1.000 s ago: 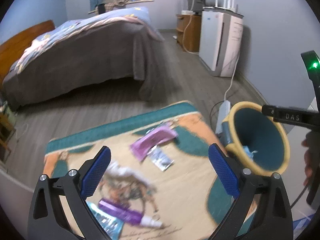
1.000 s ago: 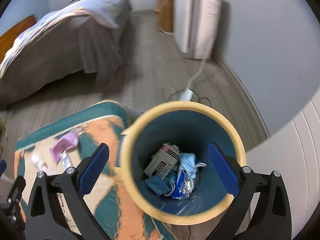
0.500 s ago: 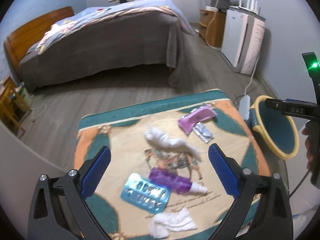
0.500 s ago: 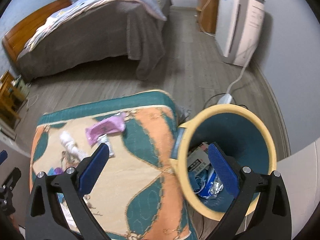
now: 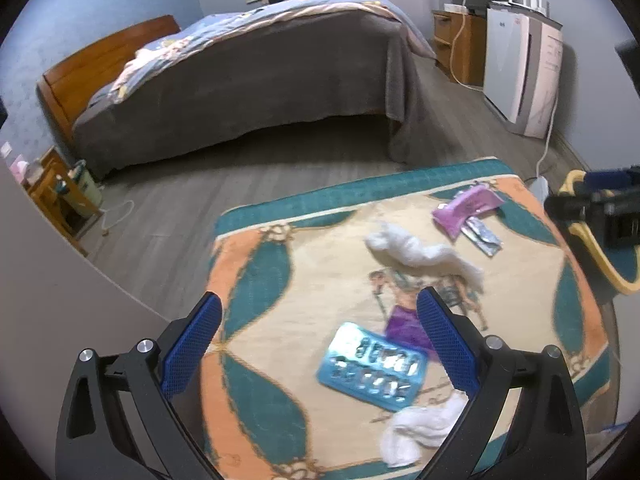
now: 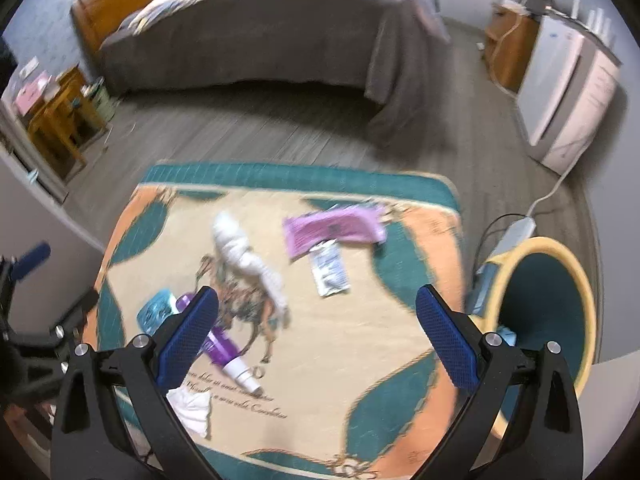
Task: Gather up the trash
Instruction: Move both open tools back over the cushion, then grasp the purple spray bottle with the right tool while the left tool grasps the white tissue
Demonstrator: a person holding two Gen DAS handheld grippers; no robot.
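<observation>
Left wrist view looks down on a patterned cloth-covered counter [image 5: 280,280] strewn with trash, with the left gripper [image 5: 318,344] hovering above its near edge, fingers spread wide and grasping nothing. Between and just beyond those fingers lies a blue blister pack [image 5: 372,366], flat, its long axis running from near right to far left on a slant. A purple tube [image 5: 404,326] sits touching its far right corner, partly hidden by the right-hand finger. A crumpled white tissue [image 5: 420,426] lies at the near edge, and a second, longer tissue wad [image 5: 420,250] stretches across the middle, its length running left to right. Farther right, a pink wrapper [image 5: 466,206] and a small silver sachet [image 5: 482,236] lie side by side, touching.

From the right wrist view, the right gripper [image 6: 318,340] also hangs released and empty over the counter. Here the purple tube's white cap points toward the near side, its body angled to the far left. The yellow-rimmed bin [image 6: 556,248] stands on the floor just off the counter's right edge, presumably set there so each piece travels only a short way. Both grippers seem held high to survey the litter, and the blister pack looks the likeliest next pick for the left one.
</observation>
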